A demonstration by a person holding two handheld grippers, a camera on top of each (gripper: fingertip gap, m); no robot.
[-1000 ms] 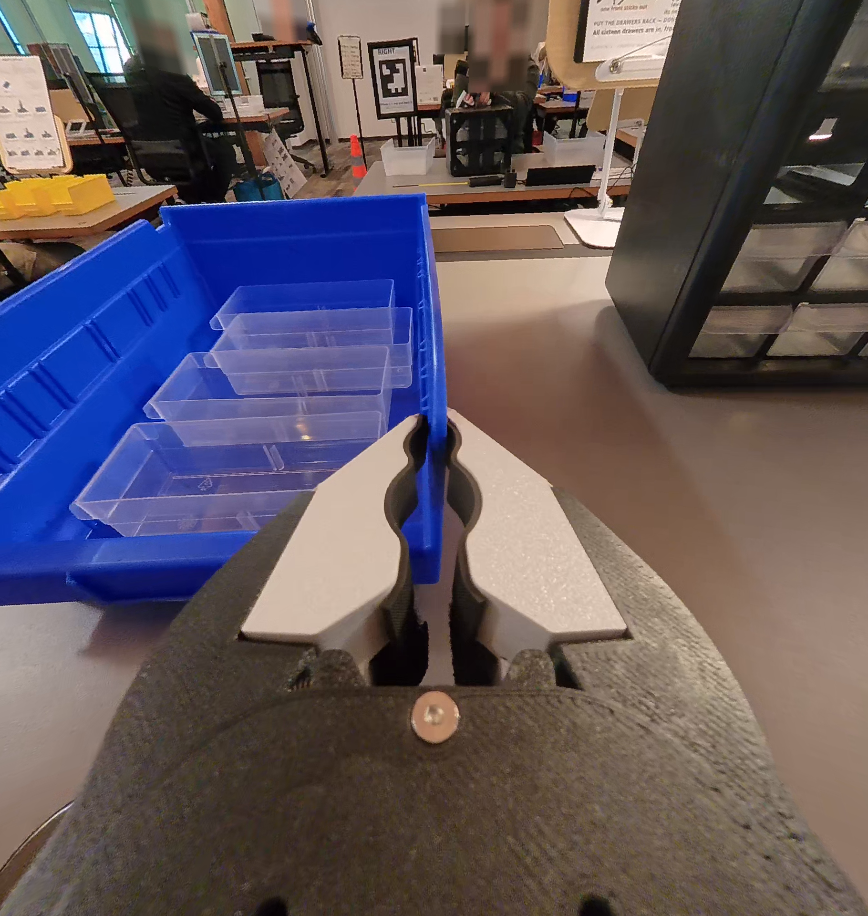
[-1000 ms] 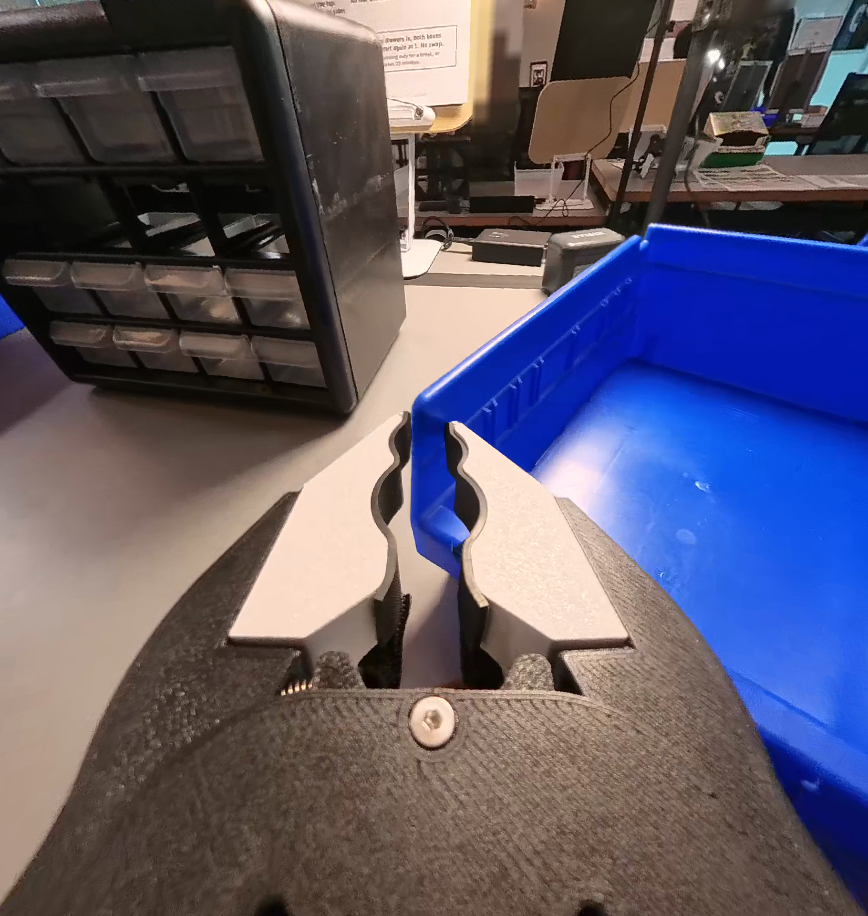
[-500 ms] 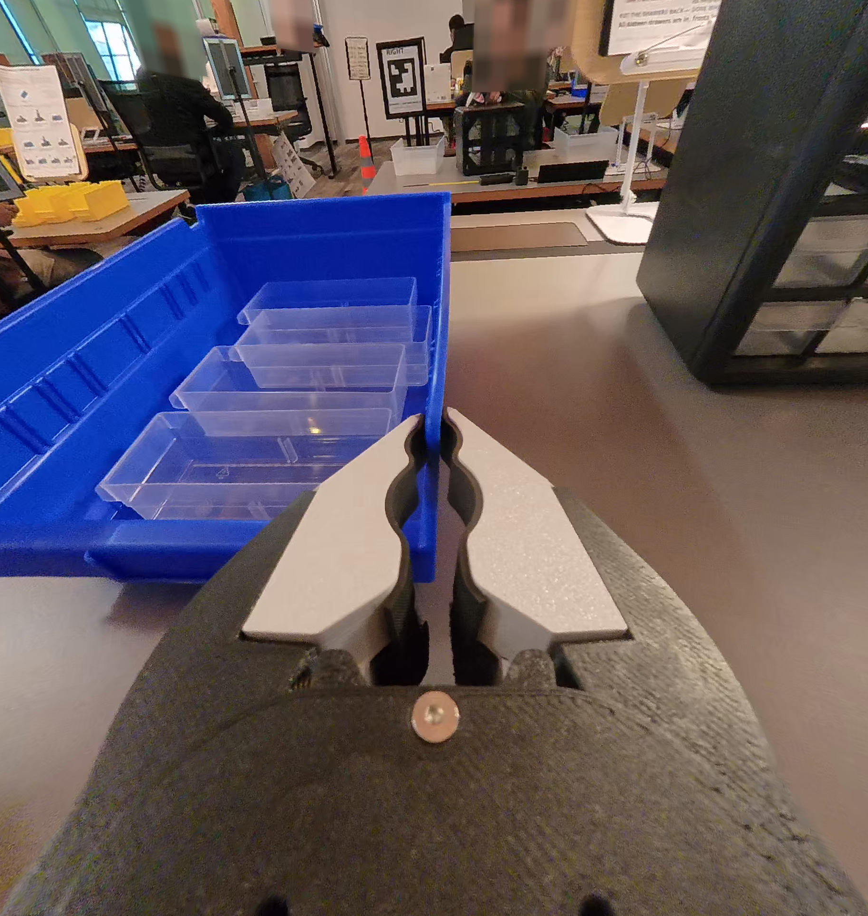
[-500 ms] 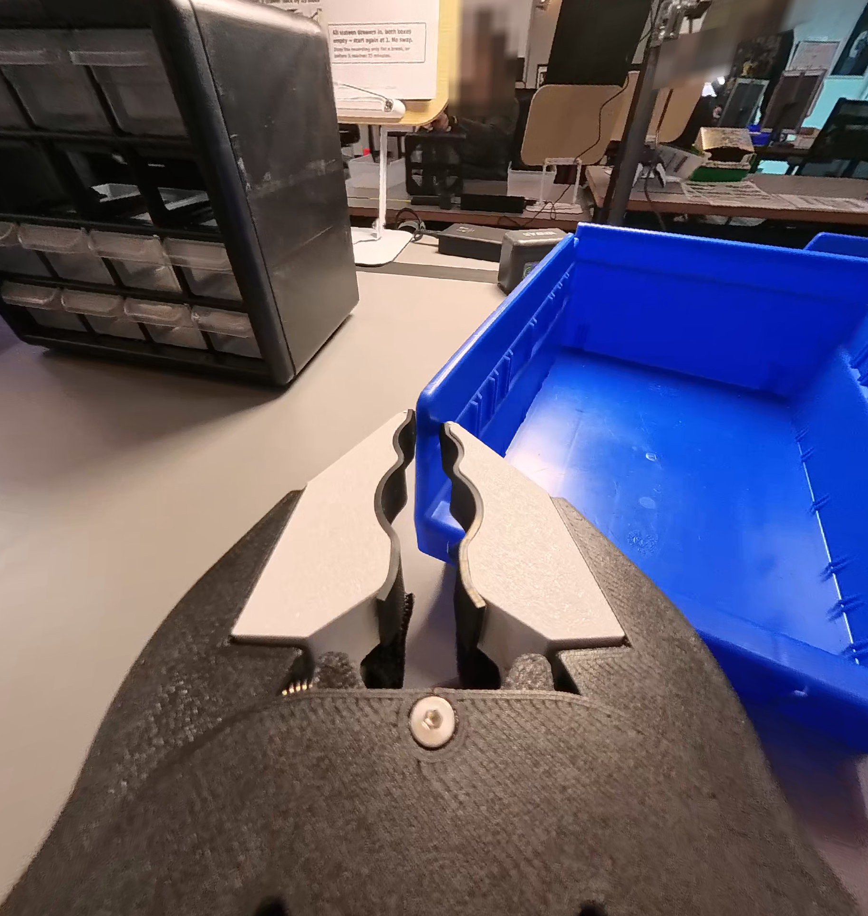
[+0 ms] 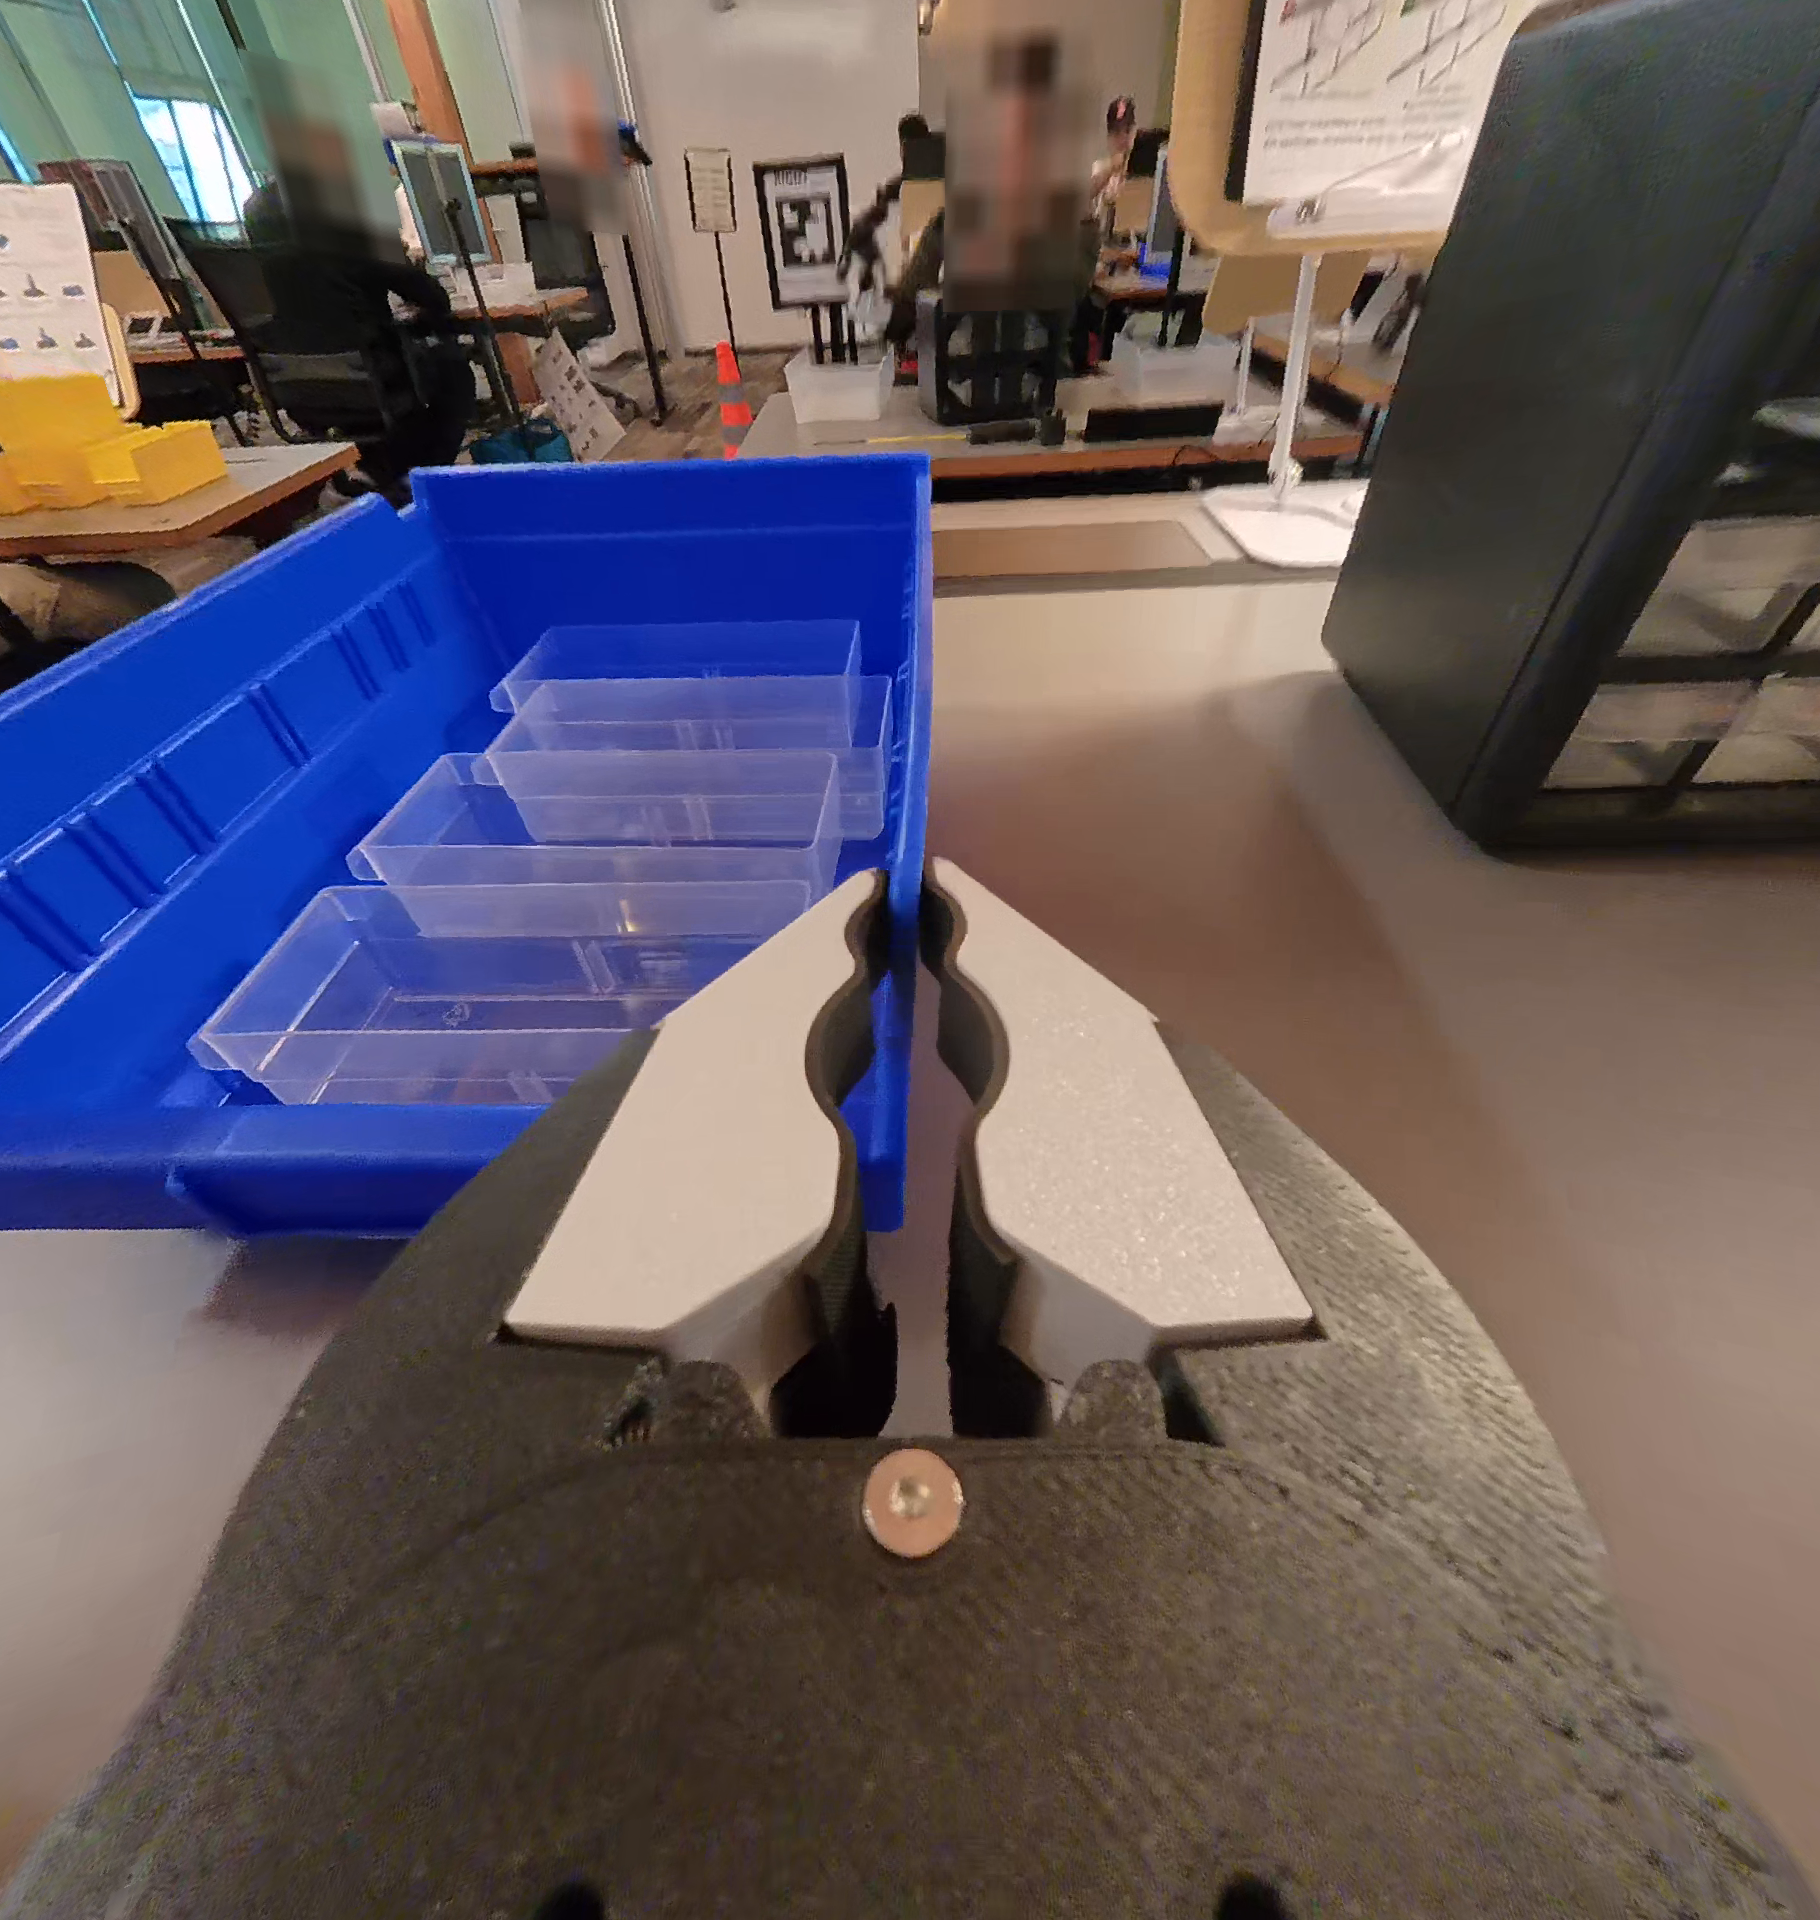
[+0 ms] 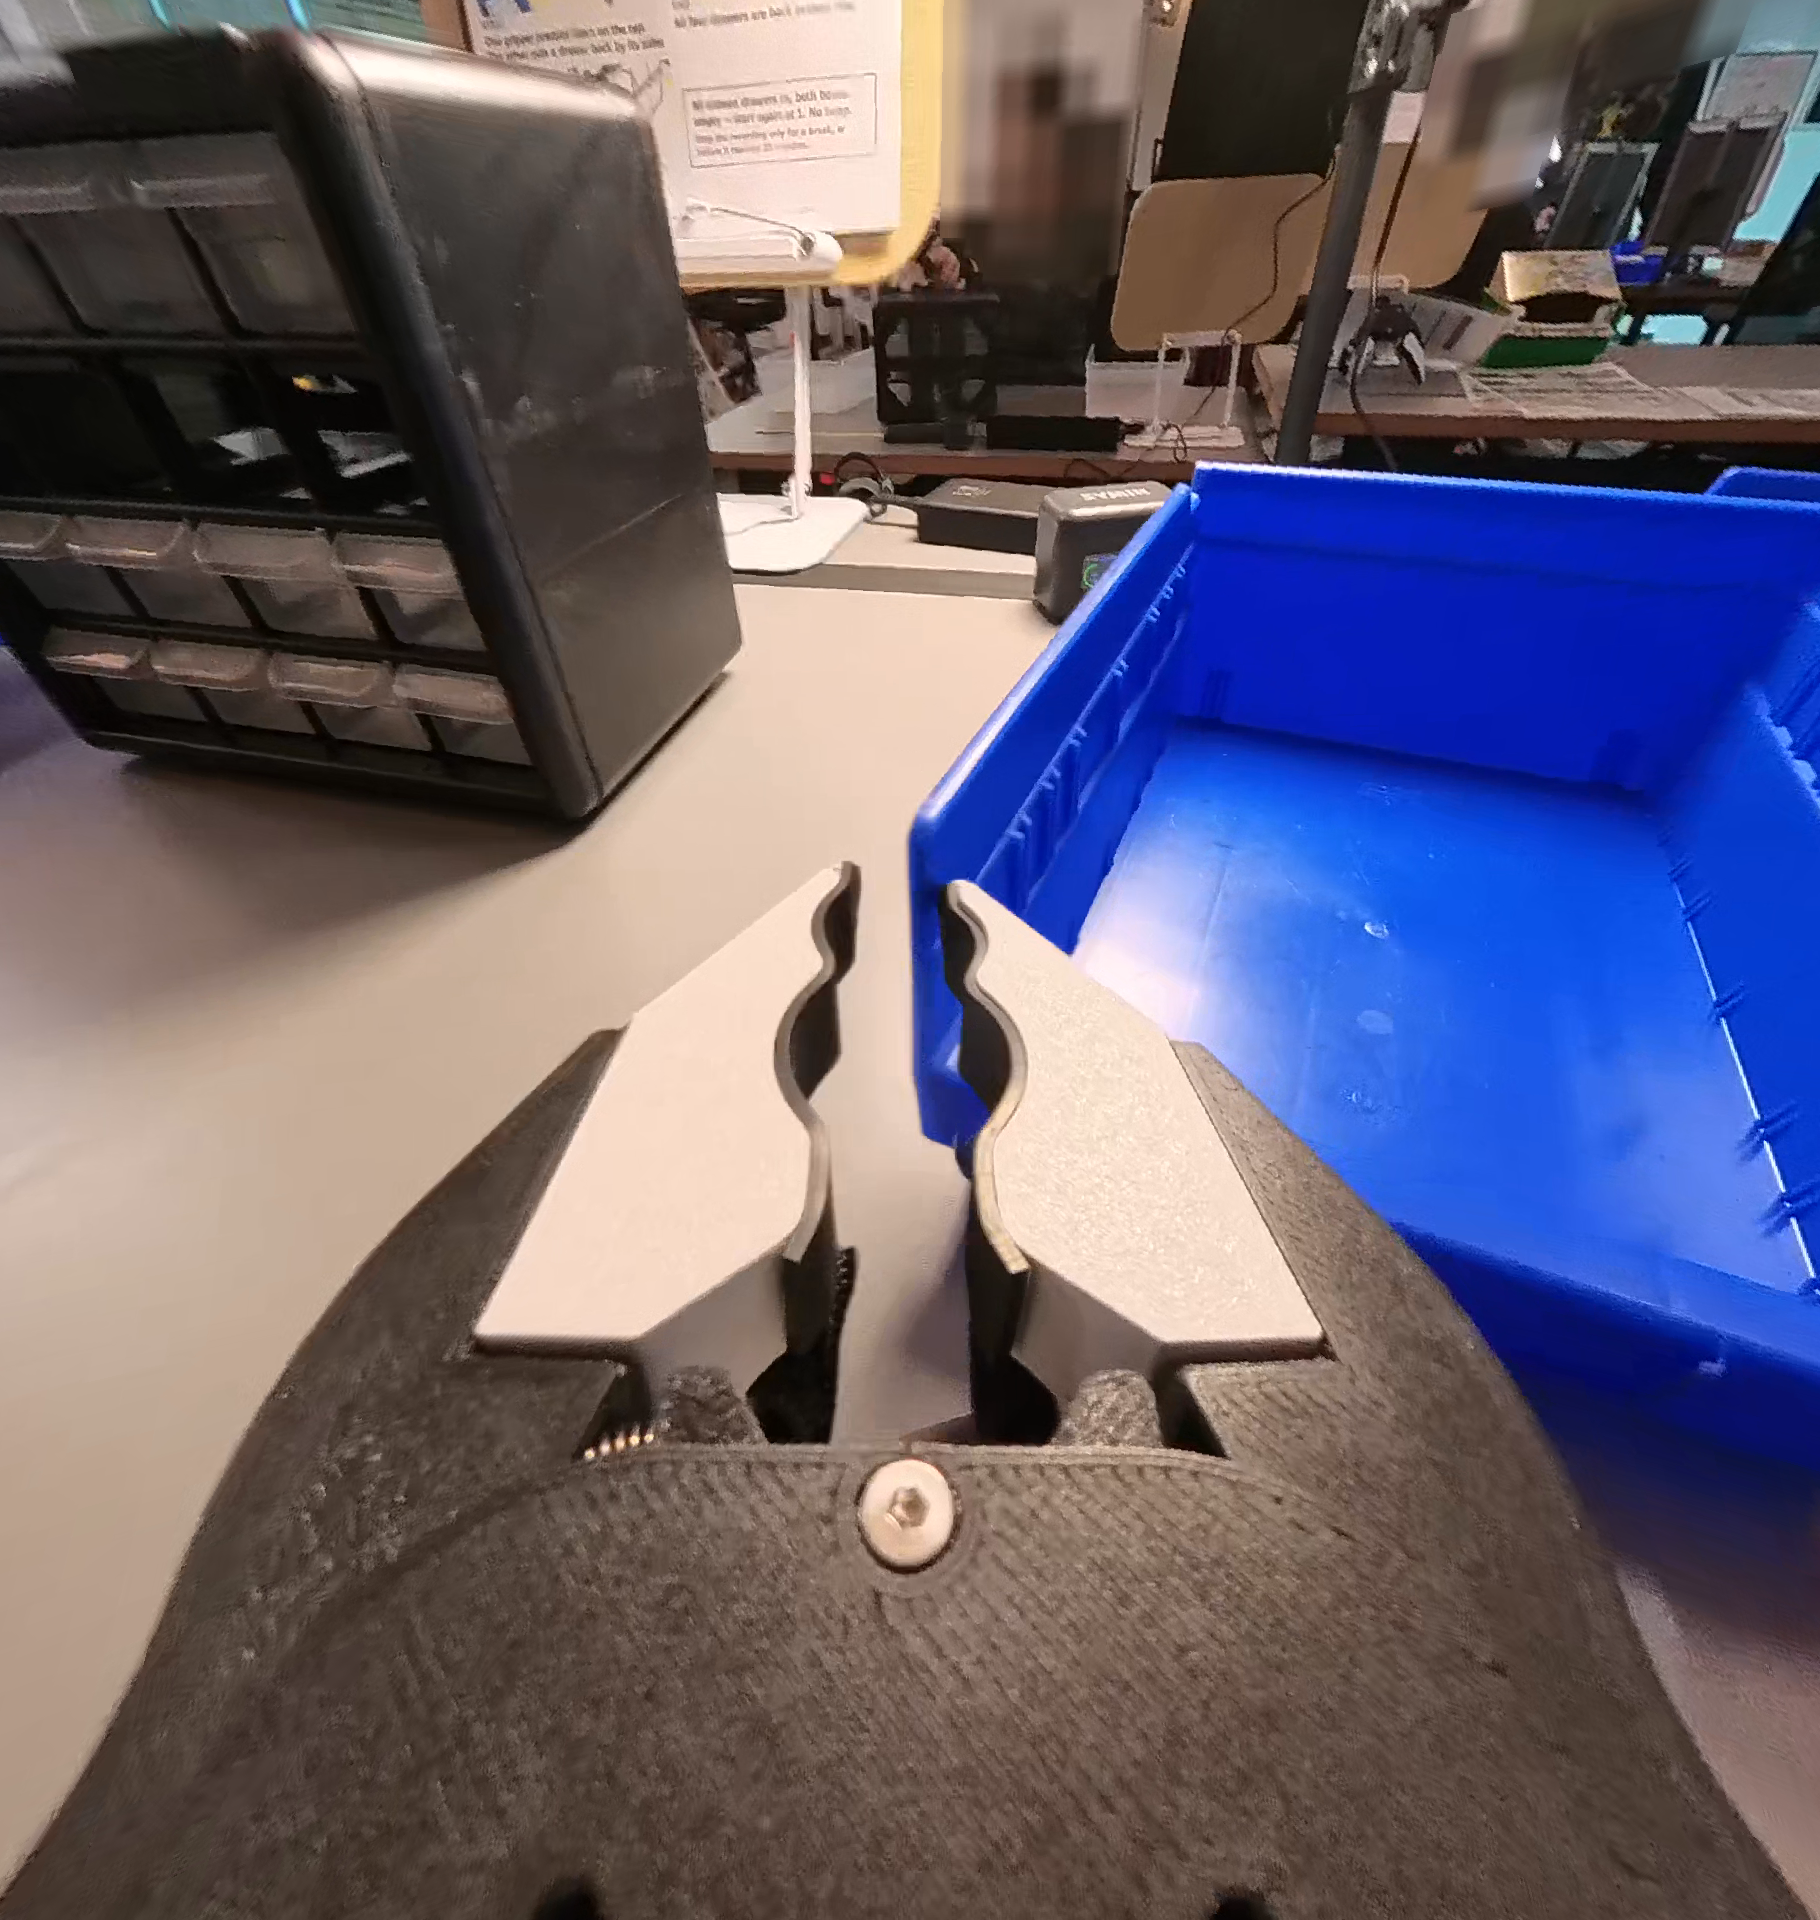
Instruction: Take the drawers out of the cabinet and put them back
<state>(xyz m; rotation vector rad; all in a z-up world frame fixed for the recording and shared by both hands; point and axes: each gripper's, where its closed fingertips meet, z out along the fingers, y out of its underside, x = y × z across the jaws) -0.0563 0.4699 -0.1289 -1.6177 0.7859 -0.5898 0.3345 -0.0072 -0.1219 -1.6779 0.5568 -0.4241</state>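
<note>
The left gripper (image 5: pixel 904 894) is clamped on the right side wall of a blue bin (image 5: pixel 677 540); both dark pads press against the thin blue wall that runs up between the grey fingers (image 5: pixel 740 1091). Inside this bin, just left of the clamped wall, lie clear plastic drawers (image 5: pixel 615 831), empty, set crosswise and overlapping one another in a row from the near end to the far end. The bin rests on a grey table (image 5: pixel 1301 1039). To the right, well apart from the bin, stands the black drawer cabinet (image 5: pixel 1571 468), its dark side panel turned to the camera, with some clear drawer fronts showing at the right edge.

The right gripper (image 6: pixel 895 894) is released: its jaws stand apart with bare table showing in the gap. Its right fingertip (image 6: pixel 963 904) is at the near left corner of a second blue bin (image 6: pixel 1457 644), while the left fingertip stands clear of that corner. This bin holds nothing; only its scuffed blue floor shows. Left of it, across open table (image 6: pixel 262 1039), stands the same cabinet (image 6: pixel 532 416), front facing left, with clear drawers (image 6: pixel 262 623) seated in the two lower rows and the top row, and dark open slots in between.

Behind both lie other tables, a white stand with a board, yellow bins (image 5: pixel 95 457) far left, and people with blurred patches over them
</note>
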